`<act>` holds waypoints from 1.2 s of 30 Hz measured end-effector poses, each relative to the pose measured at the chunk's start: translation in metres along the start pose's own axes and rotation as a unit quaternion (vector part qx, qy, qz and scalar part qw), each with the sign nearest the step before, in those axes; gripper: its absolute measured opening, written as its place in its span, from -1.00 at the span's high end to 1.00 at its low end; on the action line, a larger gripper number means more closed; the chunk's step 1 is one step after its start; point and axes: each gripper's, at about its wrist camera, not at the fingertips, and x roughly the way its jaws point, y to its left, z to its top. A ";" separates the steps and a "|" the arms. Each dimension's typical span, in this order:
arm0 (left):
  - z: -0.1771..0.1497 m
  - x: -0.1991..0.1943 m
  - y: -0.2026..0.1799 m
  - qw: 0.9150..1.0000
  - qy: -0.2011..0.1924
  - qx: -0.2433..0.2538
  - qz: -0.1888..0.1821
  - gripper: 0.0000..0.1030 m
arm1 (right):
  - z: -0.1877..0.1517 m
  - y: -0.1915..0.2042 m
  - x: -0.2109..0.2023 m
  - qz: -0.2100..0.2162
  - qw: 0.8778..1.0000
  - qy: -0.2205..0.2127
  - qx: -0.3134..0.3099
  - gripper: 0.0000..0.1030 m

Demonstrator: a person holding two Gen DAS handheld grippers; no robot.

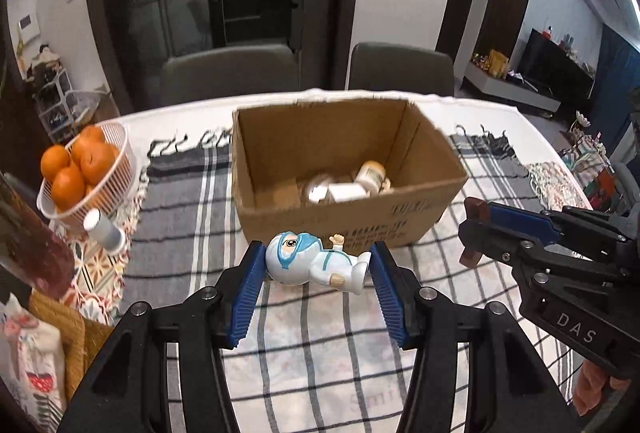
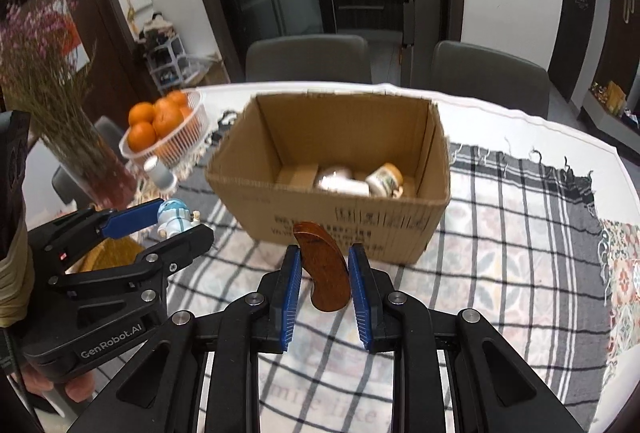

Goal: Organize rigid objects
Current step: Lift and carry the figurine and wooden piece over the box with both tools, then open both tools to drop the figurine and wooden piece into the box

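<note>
My left gripper is shut on a white and blue toy figure, held sideways above the checked cloth, just in front of the open cardboard box. My right gripper is shut on a curved brown wooden piece, also in front of the box. Inside the box lie a small jar and other pale items. In the right wrist view the left gripper shows at the left with the figure. The right gripper appears at the right of the left wrist view.
A white wire basket of oranges stands on the table's left, with a small white and grey cylinder lying by it. A vase of dried flowers stands at the left edge. Two grey chairs are behind the table.
</note>
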 end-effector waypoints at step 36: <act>0.094 0.054 0.001 1.000 0.022 0.000 0.012 -0.02 | 0.079 -0.034 0.032 -0.010 1.000 -0.010 0.028 0.50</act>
